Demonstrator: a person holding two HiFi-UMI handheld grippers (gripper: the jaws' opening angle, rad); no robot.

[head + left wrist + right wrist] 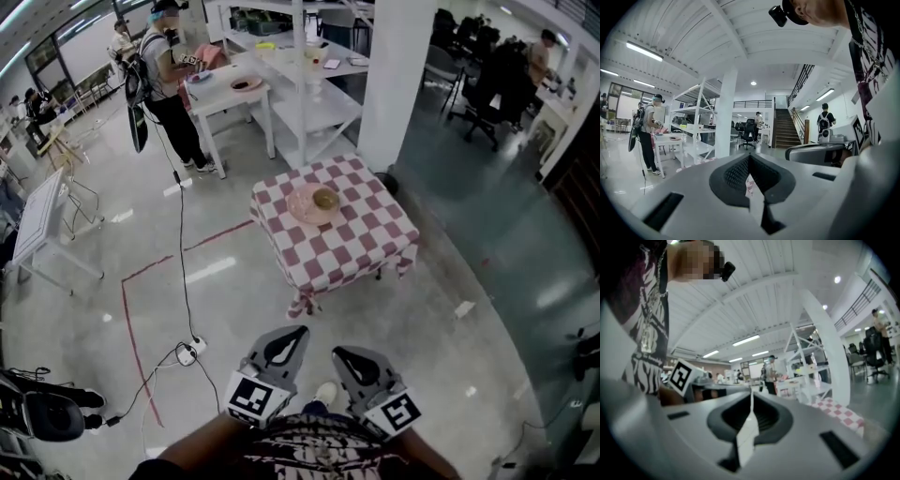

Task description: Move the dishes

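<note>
A pink plate (305,206) with a small brownish bowl (325,198) on it sits near the far edge of a small table with a red-and-white checked cloth (347,248). Both grippers are held low, close to my body and well short of the table. The left gripper (284,342) and the right gripper (354,361) each have their jaws together with nothing between them. In the left gripper view the left gripper (749,161) shows only a thin slit. The right gripper (751,401) looks the same, with a corner of the checked cloth (839,414) beyond it.
A white pillar (398,84) and white shelving (314,94) stand behind the table. A person (169,75) stands at a white table (230,98) at the back left. A power strip and cable (190,352) lie on the floor, by red tape lines (131,328).
</note>
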